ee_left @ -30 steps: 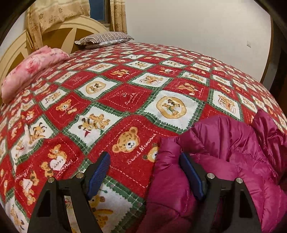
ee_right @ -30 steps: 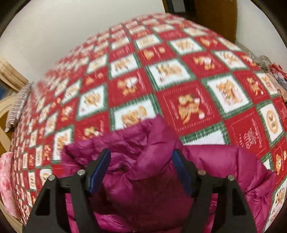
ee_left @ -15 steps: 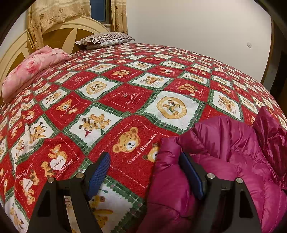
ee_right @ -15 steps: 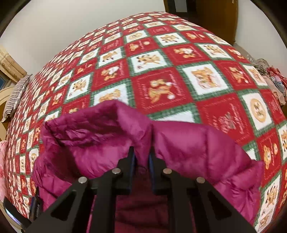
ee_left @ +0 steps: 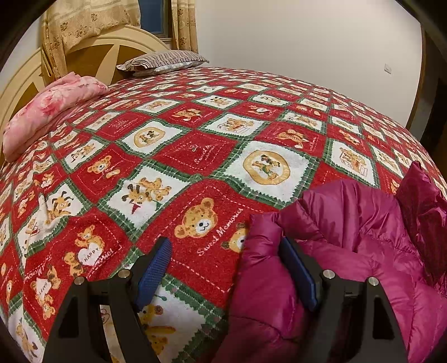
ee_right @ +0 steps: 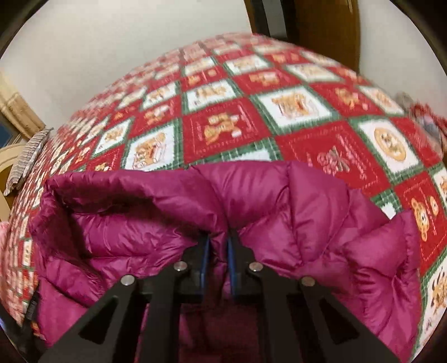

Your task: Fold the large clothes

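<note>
Right gripper (ee_right: 218, 248) newly clenched on magenta puffer jacket (ee_right: 293, 217), left gripper (ee_left: 226, 268) released, bedspread (ee_left: 195, 156) beneath

A home bedroom is shown. Most of both views is filled by a bed (ee_left: 195, 145) covered with a red, white and green teddy-bear quilt (ee_right: 279, 117). At its head edge a curved wooden headboard (ee_left: 92, 53), a striped pillow (ee_left: 164, 60) and a pink floral pillow (ee_left: 53, 109) are seen, with patterned curtains (ee_left: 83, 22) behind and plain walls (ee_left: 307, 42) around.

Black jaws, blue pads (ee_left: 154, 268), silver screws (ee_left: 328, 274)
</note>
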The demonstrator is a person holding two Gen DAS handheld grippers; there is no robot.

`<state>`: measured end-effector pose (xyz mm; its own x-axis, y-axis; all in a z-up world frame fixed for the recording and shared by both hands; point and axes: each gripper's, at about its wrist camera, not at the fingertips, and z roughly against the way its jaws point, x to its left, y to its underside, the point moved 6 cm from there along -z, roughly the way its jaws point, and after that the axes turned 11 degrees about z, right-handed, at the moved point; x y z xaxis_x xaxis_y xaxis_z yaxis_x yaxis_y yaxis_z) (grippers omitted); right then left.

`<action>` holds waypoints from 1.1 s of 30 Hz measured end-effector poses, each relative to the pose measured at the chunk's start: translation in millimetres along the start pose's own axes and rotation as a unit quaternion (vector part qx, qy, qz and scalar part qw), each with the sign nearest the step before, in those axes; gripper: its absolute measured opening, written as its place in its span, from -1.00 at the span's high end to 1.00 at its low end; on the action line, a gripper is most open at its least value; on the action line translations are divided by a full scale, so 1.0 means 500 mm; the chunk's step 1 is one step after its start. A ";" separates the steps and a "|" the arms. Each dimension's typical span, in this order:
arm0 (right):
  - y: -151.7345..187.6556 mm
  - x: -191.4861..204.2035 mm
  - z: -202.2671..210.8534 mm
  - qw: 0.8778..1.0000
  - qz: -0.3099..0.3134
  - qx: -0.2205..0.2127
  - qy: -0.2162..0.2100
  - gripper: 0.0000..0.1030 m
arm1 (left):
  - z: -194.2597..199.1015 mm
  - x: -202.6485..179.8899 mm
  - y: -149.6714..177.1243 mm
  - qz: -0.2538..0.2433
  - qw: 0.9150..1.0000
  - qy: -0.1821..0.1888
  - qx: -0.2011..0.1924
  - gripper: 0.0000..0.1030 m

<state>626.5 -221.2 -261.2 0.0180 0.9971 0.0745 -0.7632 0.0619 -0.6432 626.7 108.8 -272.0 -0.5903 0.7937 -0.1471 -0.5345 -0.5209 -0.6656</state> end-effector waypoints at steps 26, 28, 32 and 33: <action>0.008 -0.019 0.008 0.998 -0.032 -0.045 -0.018 0.78 | 0.086 -0.454 0.018 -0.223 0.966 0.122 0.052 -0.64; 0.009 -0.021 0.008 0.998 -0.034 -0.046 -0.020 0.78 | 0.043 -0.418 0.004 -0.192 0.977 0.082 0.054 0.07; 0.009 -0.022 0.008 0.998 -0.037 -0.048 -0.024 0.78 | 0.006 -0.344 0.008 -0.176 0.977 0.075 0.093 0.68; 0.009 -0.023 0.008 0.998 -0.038 -0.048 -0.025 0.78 | 0.009 -0.324 0.012 -0.166 0.977 0.088 0.096 0.69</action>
<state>620.2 -232.6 -262.1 0.0397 0.9860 0.1620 -0.6954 0.1437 -0.7041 716.5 -24.2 -248.8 -0.2610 0.9619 -0.0817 -0.7929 -0.2618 -0.5503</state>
